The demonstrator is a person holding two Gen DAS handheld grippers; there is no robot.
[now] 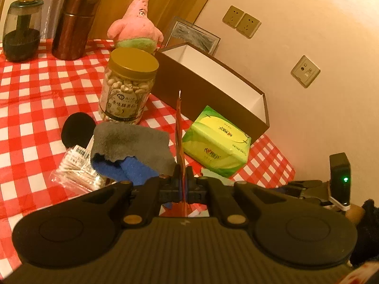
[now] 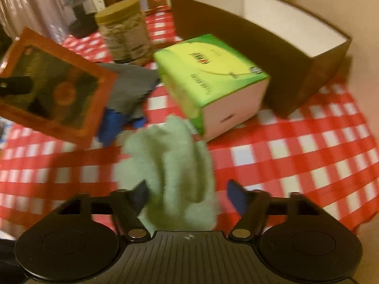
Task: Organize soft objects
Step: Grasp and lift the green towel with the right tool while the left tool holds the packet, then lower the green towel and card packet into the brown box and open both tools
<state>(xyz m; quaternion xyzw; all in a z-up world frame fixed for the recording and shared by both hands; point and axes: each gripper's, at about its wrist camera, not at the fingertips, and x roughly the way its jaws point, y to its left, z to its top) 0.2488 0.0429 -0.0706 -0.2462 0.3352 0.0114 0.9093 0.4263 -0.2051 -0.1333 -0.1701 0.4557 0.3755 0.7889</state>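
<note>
A: Where's the soft thing?

B: The pale green cloth (image 2: 170, 172) lies bunched on the red-checked tablecloth (image 2: 296, 151), between the fingers of the right gripper (image 2: 189, 195). The jaws stand apart; the pads do not press it.

A: And the other hand?

B: The left gripper (image 1: 182, 177) is clamped on a thin red packet (image 1: 179, 127), held edge-up in the left view, flat-faced in the right.

A: What's around the cloth?

B: Just beyond it a green tissue pack (image 2: 210, 80); to the side a grey cloth (image 1: 132, 144) over a blue one (image 1: 132, 169), by a bag of cotton swabs (image 1: 75, 168).

A: Containers?

B: The brown box (image 1: 213, 80) stands open; its white inside, as far as seen, holds nothing. The gold-lidded jar (image 1: 129, 87) is full of nuts. A pink plush (image 1: 137, 21) sits behind it, near a copper canister (image 1: 74, 23).
</note>
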